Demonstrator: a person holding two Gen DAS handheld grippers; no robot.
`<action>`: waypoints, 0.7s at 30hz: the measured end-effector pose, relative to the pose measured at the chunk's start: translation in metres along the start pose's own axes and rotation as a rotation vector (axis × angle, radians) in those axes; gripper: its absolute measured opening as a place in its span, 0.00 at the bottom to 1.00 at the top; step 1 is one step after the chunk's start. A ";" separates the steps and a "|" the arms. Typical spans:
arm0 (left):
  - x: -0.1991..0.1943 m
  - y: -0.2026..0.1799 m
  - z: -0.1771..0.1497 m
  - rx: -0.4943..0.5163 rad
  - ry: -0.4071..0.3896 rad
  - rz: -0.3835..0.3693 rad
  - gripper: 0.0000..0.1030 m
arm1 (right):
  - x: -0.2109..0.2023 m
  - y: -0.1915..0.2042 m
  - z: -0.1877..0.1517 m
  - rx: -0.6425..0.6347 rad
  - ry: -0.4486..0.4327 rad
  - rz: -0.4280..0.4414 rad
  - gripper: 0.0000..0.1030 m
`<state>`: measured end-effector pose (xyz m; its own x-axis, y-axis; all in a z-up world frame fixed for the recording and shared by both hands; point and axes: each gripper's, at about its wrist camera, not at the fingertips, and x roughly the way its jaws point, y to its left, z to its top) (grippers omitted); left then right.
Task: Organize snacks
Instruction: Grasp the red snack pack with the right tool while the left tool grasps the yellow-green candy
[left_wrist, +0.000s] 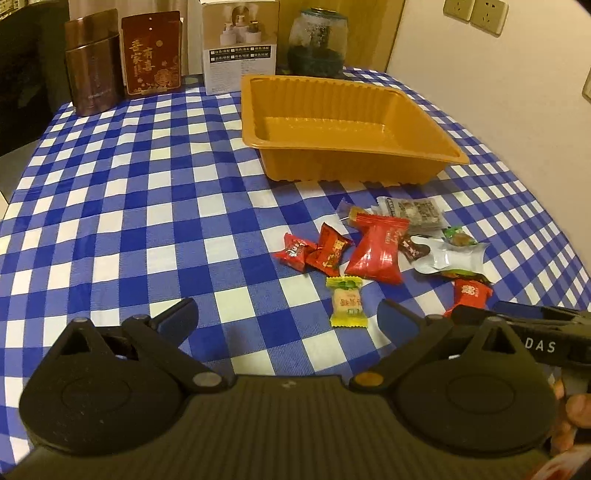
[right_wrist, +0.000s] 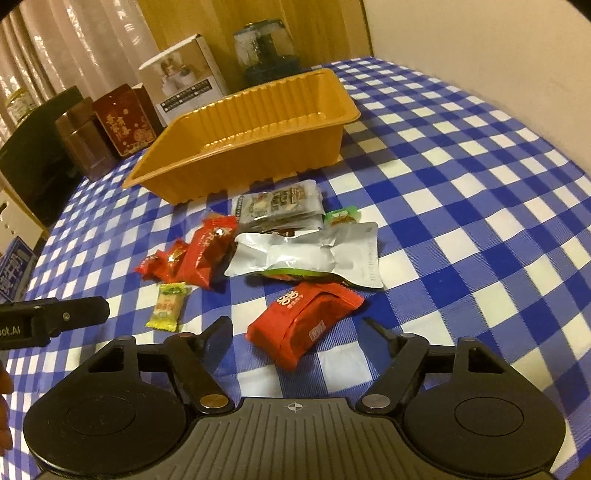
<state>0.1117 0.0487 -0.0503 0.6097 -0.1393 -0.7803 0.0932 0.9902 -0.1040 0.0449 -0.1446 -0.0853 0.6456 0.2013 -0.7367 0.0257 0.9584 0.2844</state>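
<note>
Both jaws wide, red snack pack (right_wrist: 304, 325) between right gripper's (right_wrist: 295, 332).

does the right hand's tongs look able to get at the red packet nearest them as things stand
Probably yes. The right tongs are open, and the red packet lies on the checked tablecloth just ahead, between the fingers, with nothing on top. The silver pouch sits just beyond it, seemingly apart.

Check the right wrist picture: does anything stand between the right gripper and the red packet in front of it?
Nothing visible does. The right gripper has its jaws open, and the red packet lies on the bare checked cloth right before them.
</note>
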 end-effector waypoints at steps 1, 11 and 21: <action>0.002 0.000 0.000 0.000 0.002 -0.001 0.99 | 0.002 0.001 0.000 -0.001 0.000 -0.001 0.73; 0.012 0.000 -0.006 0.018 -0.026 0.014 0.95 | 0.015 0.017 -0.001 -0.091 -0.039 -0.045 0.73; 0.023 -0.018 -0.007 0.088 0.001 -0.054 0.89 | 0.011 0.013 -0.002 -0.121 -0.058 -0.108 0.46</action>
<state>0.1189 0.0272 -0.0709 0.6011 -0.1921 -0.7758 0.1947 0.9766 -0.0909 0.0514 -0.1294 -0.0909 0.6871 0.0874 -0.7213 0.0072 0.9919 0.1271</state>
